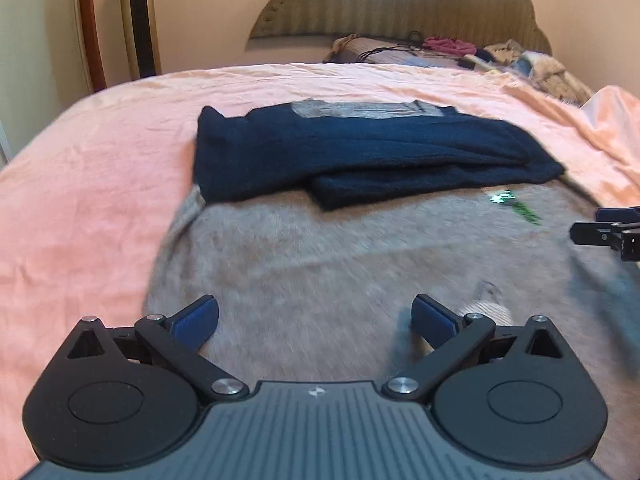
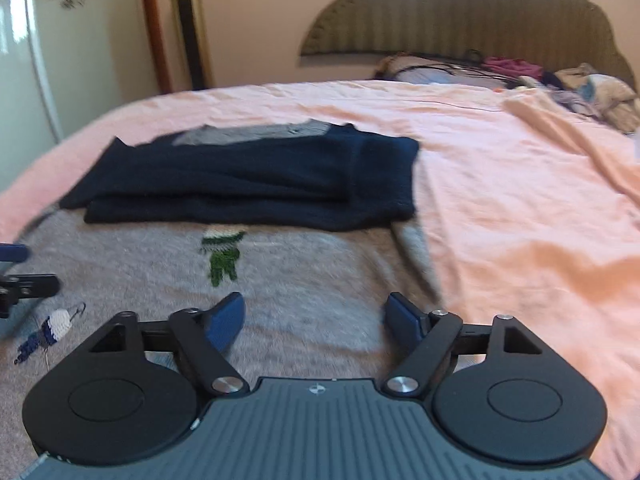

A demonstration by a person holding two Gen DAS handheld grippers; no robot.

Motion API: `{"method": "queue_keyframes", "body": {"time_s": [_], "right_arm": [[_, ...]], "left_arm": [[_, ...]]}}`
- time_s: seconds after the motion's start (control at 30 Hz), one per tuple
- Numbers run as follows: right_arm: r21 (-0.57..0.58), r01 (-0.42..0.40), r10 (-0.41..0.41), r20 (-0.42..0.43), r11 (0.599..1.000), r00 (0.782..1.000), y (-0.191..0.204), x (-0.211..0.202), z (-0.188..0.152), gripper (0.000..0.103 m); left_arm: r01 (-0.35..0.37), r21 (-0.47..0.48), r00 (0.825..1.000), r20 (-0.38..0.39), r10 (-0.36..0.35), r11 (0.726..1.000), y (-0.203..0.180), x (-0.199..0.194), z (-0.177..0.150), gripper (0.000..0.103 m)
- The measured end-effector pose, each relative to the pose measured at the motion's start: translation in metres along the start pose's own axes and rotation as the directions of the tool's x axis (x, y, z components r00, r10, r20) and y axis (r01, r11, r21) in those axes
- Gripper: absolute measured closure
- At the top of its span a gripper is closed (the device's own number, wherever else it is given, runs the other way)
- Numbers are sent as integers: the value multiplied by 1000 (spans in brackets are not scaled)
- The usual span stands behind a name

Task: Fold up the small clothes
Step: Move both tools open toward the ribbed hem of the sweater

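A grey knitted sweater (image 1: 340,264) (image 2: 304,280) lies spread on the pink bed, with a small green and white figure (image 2: 224,254) (image 1: 514,204) and a blue and white one (image 2: 48,330) stitched on it. Its dark navy sleeves (image 1: 352,152) (image 2: 256,184) are folded across the upper part. My left gripper (image 1: 316,320) hovers open over the grey fabric with nothing between its blue pads. My right gripper (image 2: 316,320) is open too, over the sweater's right side, and holds nothing. Each gripper shows at the edge of the other's view.
The pink bedspread (image 1: 92,184) (image 2: 520,208) surrounds the sweater. A pile of clothes and cables (image 1: 452,52) (image 2: 520,72) lies by the padded headboard (image 1: 400,4). A gold tower unit (image 1: 138,20) and a wooden post stand by the wall on the left.
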State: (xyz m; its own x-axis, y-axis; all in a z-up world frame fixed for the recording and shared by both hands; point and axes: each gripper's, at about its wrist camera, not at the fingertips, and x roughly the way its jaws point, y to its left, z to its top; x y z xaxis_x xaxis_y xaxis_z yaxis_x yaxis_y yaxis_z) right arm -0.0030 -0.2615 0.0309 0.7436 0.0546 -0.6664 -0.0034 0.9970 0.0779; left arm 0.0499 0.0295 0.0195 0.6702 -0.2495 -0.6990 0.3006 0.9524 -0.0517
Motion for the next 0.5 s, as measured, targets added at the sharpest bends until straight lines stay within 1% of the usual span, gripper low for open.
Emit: {"method": "queue_keyframes", "body": {"time_s": [0.03, 0.07, 0.1, 0.13, 0.17, 0.2, 0.23, 0.27, 0.33, 0.37, 0.4, 0.43, 0.47, 0.5], "right_arm": [[-16, -25, 26, 19, 1000, 999, 7, -10, -1, 24], [-36, -80, 81, 36, 996, 996, 15, -19, -5, 23], [-50, -123, 125, 25, 991, 992, 23, -24, -11, 15], [-53, -143, 143, -9, 988, 990, 27, -22, -18, 12], [-50, -147, 144, -61, 988, 988, 28, -14, -28, 6], [-112, -123, 124, -5, 986, 992, 27, -16, -40, 4], [-132, -96, 97, 2, 987, 995, 24, -17, -44, 5], [-88, -86, 86, -5, 992, 996, 16, -20, -41, 5], [-64, -3, 1, -29, 998, 1000, 13, -28, -37, 10], [-63, 3, -5, -27, 998, 1000, 15, -35, -36, 12], [-59, -30, 29, -15, 998, 999, 19, -44, -37, 12], [-59, -82, 82, -5, 995, 997, 24, -51, -39, 10], [-66, -120, 120, -7, 991, 993, 30, -54, -43, 6], [-76, -140, 138, -25, 987, 990, 36, -54, -50, 3]], "left_arm": [[28, 3, 1000, -1, -28, 1000, -3, -4, -8, 0], [24, 35, 1000, -2, -24, 999, -7, -5, -17, 0], [-13, 88, 1000, 20, 11, 996, -13, -7, -26, 0], [-16, 98, 999, 41, 12, 995, -13, -11, -32, 0], [-6, 75, 1000, 31, 4, 997, -8, -13, -32, 0], [-17, 64, 1000, 27, 15, 998, -3, -16, -33, 0], [-36, 58, 999, 22, 35, 998, 0, -20, -34, 0], [-52, 50, 999, 15, 51, 997, 0, -25, -36, 0], [-70, 39, 998, 4, 70, 997, -4, -36, -38, 0], [-53, 30, 999, 15, 52, 998, -8, -44, -40, 0], [-16, 21, 999, 32, 15, 1000, -13, -50, -44, 0], [30, 19, 999, 41, -31, 999, -17, -55, -50, 0], [55, 29, 998, 25, -55, 998, -22, -55, -55, 0], [48, 48, 999, -4, -48, 998, -27, -51, -62, 0]]}}
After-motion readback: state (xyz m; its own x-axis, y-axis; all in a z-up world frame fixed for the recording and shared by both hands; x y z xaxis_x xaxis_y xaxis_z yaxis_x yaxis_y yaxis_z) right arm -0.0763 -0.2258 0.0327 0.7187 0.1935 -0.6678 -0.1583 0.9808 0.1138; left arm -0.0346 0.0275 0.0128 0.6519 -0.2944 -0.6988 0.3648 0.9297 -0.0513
